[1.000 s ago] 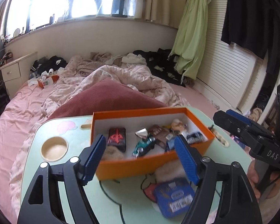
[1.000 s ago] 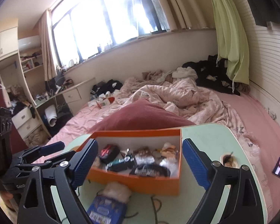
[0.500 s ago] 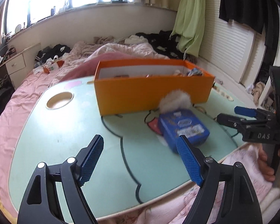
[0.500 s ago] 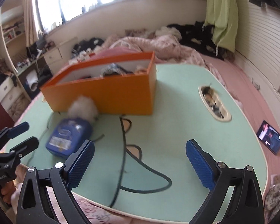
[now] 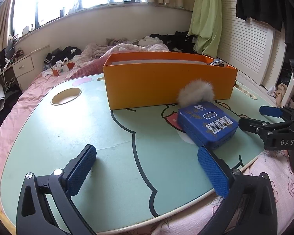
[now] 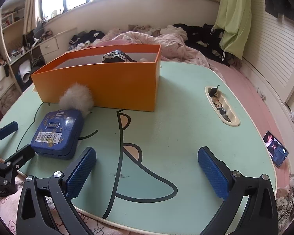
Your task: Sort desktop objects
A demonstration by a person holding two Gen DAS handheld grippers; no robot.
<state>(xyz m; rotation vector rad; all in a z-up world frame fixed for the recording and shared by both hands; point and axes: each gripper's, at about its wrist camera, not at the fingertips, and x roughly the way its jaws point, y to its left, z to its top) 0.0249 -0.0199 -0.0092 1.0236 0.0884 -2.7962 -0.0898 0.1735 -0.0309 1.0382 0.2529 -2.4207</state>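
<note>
Blue tin [image 5: 206, 124]: flat, rounded-rectangle, hinged lid with gold scribble print, an oval label and a white barcode sticker; it lies flat on the mint-green cartoon-print table [image 5: 68, 129]. A grey-white fluffy pom-pom [image 5: 196, 93] sits at the tin's far end, touching it and resting against the orange box [image 5: 166, 82]. The tin is just ahead and right of the left tool [image 5: 147, 168], with its near corner close to the right pad, not between the pads. From the right tool [image 6: 147, 168] it is ahead and left, just beyond the left pad. Left tool: jaws opening, spread wide, only bare table between them. Right tool: same, jaws opening, wide, holding nothing. Each tool shows in the other's view, flanking the tin, not touching it. Orange box: open-top rectangular cardboard with a white interior, farther ahead of both tools; a dark item with lace trim [image 6: 117, 56] pokes above the rim and the rest of the contents are hidden by the wall. Round cup recess [image 5: 66, 96] ahead-left of the left tool, looks empty. Oblong slot [image 6: 221, 105] ahead-right of the right tool holds small dark bits, can't identify them. Phone [image 6: 275, 148] on the pink bed, right of the right tool, screen lit.
</note>
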